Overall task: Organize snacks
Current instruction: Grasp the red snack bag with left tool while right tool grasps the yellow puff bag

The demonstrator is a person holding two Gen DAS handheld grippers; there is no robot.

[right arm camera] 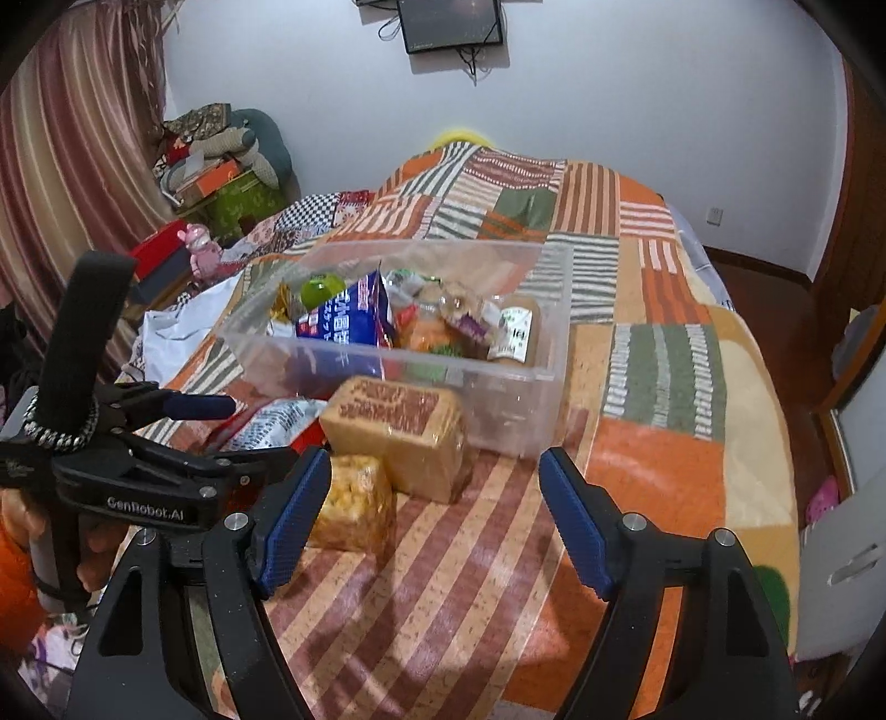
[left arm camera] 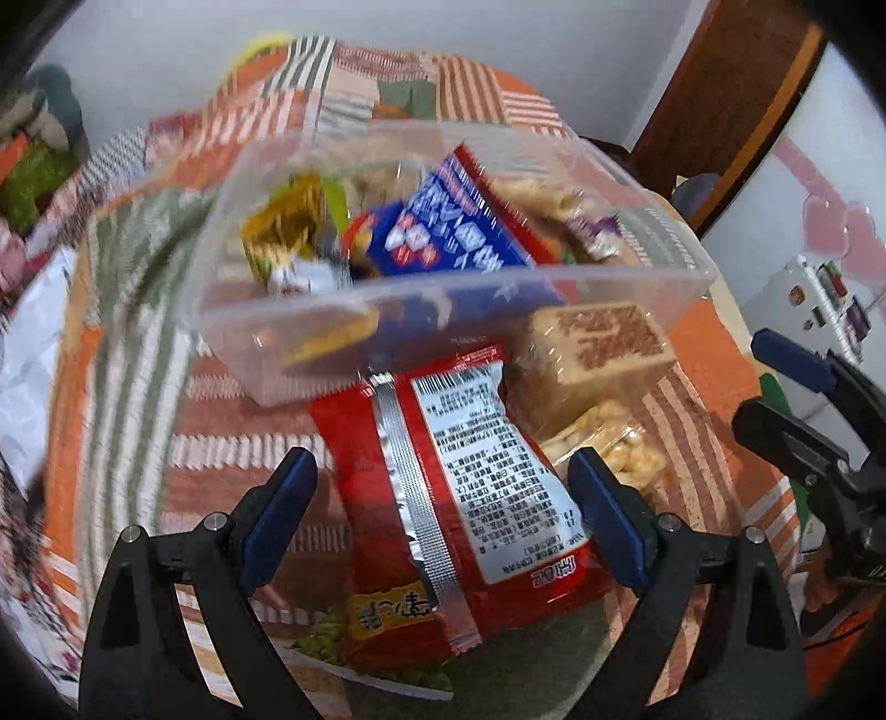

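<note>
Currently left tool (left arm camera: 443, 498) jaws apart over red snack packet (left arm camera: 459, 498), right tool (right arm camera: 434, 515) apart, empty; slick foil could slip when pinched.

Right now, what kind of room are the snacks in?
Most likely a bedroom. The snacks lie on a bed under a patchwork blanket, striped curtains hang at the side, and a small screen hangs on the wall.

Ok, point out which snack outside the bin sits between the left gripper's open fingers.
The red packet, label side up, lies between the left gripper fingers. The tan block and the clear puffs bag sit off to its right.
</note>
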